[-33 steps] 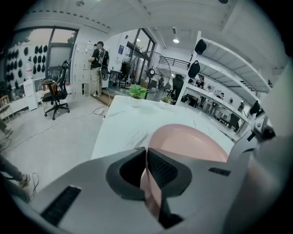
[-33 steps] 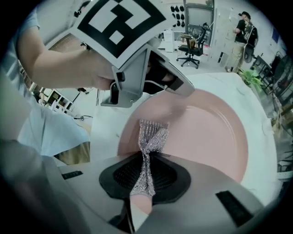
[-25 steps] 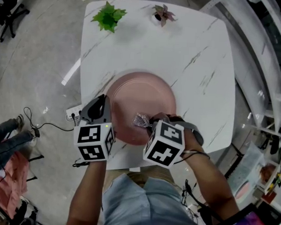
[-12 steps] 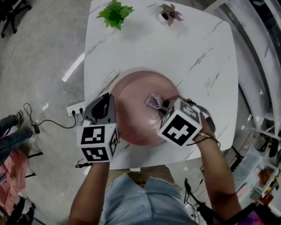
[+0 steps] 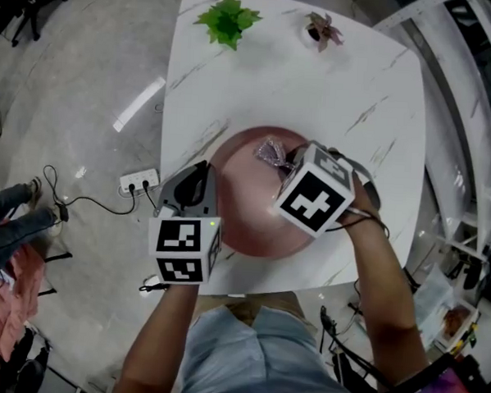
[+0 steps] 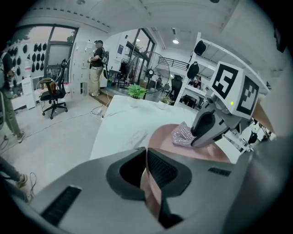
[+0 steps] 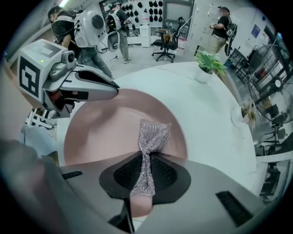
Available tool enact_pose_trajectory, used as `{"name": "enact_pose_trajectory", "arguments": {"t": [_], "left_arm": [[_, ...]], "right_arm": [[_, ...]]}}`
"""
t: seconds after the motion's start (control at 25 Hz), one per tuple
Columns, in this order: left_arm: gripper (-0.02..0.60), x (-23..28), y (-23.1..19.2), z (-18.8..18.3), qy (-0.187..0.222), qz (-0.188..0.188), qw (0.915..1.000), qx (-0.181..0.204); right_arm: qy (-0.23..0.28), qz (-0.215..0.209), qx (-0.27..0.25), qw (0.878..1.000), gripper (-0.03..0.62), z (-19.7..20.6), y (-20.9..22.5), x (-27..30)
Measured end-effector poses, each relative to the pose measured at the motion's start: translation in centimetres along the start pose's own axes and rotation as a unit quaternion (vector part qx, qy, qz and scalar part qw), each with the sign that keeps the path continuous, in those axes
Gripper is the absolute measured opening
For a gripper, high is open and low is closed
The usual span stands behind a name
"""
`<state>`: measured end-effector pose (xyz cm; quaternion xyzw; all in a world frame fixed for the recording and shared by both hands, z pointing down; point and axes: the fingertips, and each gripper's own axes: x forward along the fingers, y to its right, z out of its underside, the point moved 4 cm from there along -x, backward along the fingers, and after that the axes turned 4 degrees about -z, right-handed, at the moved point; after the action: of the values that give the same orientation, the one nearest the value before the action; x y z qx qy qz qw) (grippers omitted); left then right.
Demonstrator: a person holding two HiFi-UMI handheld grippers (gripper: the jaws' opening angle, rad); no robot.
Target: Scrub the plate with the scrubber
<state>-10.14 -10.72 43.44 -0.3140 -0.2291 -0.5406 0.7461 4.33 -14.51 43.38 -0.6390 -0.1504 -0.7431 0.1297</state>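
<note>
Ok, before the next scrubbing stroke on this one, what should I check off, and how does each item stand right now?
1. Left gripper shut on the round pink plate's rim: ok.
2. Right gripper shut on the silvery mesh scrubber: ok.
3. Scrubber over the plate's surface: ok.
4. Scrubber pressing firmly on it: cannot tell.
5. Plate lying wholly on the white marble table: ok.
6. Green potted plant at the table's far edge, apart from the plate: ok.
</note>
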Motion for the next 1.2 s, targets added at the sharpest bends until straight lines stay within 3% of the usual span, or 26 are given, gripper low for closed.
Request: {"name": "enact_pose_trajectory", "arguments": {"t": [0.52, 1.2], "left_arm": [[0.017, 0.3, -0.3, -0.1, 0.007, -0.005, 0.9999, -0.006], [0.017, 0.2, -0.6, -0.1, 0.009, -0.002, 0.9999, -0.006]], "right_arm": [[0.023, -0.027, -0.072, 0.997, 0.071, -4.5, -4.4, 0.7], [0.036, -0.093, -0.085, 0.991, 0.071, -1.8, -12.4, 1.1]]}}
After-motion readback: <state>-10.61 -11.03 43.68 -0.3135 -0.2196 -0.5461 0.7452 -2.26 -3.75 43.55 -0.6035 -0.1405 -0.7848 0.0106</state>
